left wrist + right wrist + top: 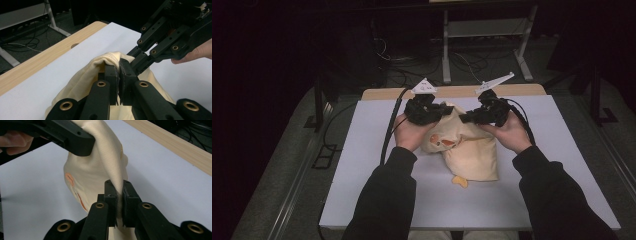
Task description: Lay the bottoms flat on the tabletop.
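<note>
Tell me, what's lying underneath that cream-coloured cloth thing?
The cream cloth rests on the white table cover, its top edge pinched by the left gripper and right gripper. An orange piece pokes out below; anything else beneath is covered.

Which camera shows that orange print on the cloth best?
The right gripper view: the orange print runs clearly down the cream cloth. The high view shows it small; in the left gripper view the cloth looks plain.
</note>
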`<state>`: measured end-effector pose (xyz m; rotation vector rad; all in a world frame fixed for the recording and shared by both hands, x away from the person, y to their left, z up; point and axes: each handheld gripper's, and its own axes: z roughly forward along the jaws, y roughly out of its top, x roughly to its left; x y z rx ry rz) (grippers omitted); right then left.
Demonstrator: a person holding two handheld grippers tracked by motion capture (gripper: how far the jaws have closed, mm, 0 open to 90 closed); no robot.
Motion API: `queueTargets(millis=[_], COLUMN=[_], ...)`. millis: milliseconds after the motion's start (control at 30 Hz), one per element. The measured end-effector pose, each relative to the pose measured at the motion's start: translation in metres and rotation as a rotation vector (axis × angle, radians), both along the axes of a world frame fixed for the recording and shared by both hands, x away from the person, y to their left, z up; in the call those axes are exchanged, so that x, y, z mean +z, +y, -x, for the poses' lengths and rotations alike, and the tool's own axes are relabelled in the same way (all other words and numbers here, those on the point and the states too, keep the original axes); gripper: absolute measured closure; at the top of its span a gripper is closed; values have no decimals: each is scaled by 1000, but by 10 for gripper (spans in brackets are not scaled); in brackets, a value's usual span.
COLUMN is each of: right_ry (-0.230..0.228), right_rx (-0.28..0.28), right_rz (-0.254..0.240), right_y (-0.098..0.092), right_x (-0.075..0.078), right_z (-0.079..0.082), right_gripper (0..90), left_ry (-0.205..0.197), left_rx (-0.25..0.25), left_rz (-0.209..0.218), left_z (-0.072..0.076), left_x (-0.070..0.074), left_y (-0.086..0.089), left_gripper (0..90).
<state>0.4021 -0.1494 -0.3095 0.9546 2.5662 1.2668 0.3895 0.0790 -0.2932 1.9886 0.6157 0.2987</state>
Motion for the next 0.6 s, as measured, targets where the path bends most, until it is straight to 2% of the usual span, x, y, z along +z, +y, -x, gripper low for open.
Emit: queueTargets(millis=[67,133,167,233,267,300,333,367,400,500,600], right_ry=[-5,-11,-2,18,32,32,46,49,54,63,77], right_rx=[-19,-33,-85,-141,-167,-167,-213,-230,-244,-278,-325], right_rz=[23,40,59,66,66,66,75,76,76,76,77], right_y=[0,0,-3,-9,-13,-13,-19,-23,-26,-34,-47], right_x=[1,0,-1,-5,-7,-7,-11,-14,-16,-22,-30], right_z=[-1,-1,-5,-12,-16,-16,-21,-23,-25,-28,-30], right_gripper=[833,834,836,836,836,836,836,836,836,836,836], left_ry=[-8,-10,-26,-30,-32,-32,-32,-32,-32,-33,-6], left_rx=[-1,-5,30,49,48,48,47,48,44,56,57], left_rz=[6,44,81,116,120,120,119,115,99,92,108], left_z=[0,2,4,6,7,7,7,8,8,9,8], left_x=[0,1,2,4,4,4,5,5,4,2,-5], left_y=[0,1,3,5,6,6,7,7,8,9,11], left_gripper=[826,806,745,695,667,636,607,587,570,530,484])
